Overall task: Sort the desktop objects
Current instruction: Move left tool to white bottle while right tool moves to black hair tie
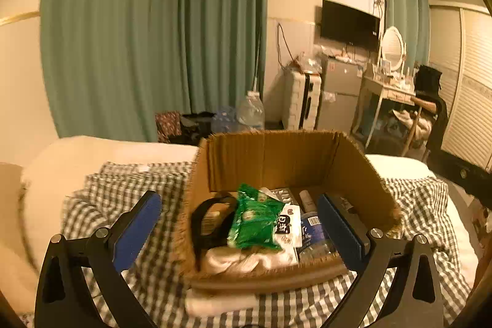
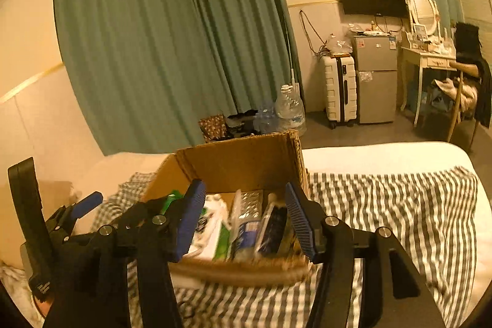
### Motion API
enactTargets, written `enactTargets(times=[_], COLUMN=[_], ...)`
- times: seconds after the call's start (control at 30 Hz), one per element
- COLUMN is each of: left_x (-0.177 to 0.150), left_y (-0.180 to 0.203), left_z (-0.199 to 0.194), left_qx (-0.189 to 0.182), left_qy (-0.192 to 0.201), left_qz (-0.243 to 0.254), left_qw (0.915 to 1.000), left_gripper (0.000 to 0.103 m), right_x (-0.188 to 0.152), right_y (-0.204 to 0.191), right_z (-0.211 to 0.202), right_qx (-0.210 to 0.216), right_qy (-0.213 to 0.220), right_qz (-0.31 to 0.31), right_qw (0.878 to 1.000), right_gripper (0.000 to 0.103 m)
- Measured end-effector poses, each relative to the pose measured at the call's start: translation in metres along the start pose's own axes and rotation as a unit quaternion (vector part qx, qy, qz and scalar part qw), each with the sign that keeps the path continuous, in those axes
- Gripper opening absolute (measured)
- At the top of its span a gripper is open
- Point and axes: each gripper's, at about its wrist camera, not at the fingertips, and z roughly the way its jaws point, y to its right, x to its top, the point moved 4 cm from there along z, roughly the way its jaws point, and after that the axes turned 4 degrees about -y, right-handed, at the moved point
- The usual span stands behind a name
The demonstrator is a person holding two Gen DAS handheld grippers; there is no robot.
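Cardboard box on checked bedcover holds green packet, blister pack, black strap, perhaps a small bottle; left gripper spread wide across the box, right gripper part-open over it, both empty.

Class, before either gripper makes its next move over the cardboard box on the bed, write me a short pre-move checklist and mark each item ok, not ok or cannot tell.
1. Left gripper open, nothing between the pads: ok.
2. Right gripper open, nothing gripped: ok.
3. Cardboard box upright on the checked blanket: ok.
4. Green packet lies inside the box, on top: ok.
5. Room left in the box: not ok, the near part looks crowded.
6. Any objects outside the box yet to be sorted: cannot tell.
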Motion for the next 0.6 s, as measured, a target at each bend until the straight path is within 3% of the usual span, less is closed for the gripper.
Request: enactTargets(times=[0.13,0.3,0.6], left_x=[-0.009,-0.044,-0.131], left_y=[-0.011,-0.033,-0.064], left_z=[-0.034,-0.059,-0.034], left_qx=[0.013,0.019,0.041], left_qy=[-0.002,-0.019,-0.077], left_qz=[0.013,0.017,0.027], left_qw=[0.9998,0.9995,0.9958], left_gripper=[0.103,0.103,0.103], right_x=[-0.020,-0.065,-0.170], right_y=[-0.019,-0.044,-0.075], right_z=[-0.031,-0.044,0.010], right_qx=[0.010,0.003,0.015], right_qy=[-0.001,-0.021,-0.103], right_qz=[-0.008,-0.043,-0.084], right_qw=[1.000,0.999,0.991], right_gripper=[0.063,0.063,0.063])
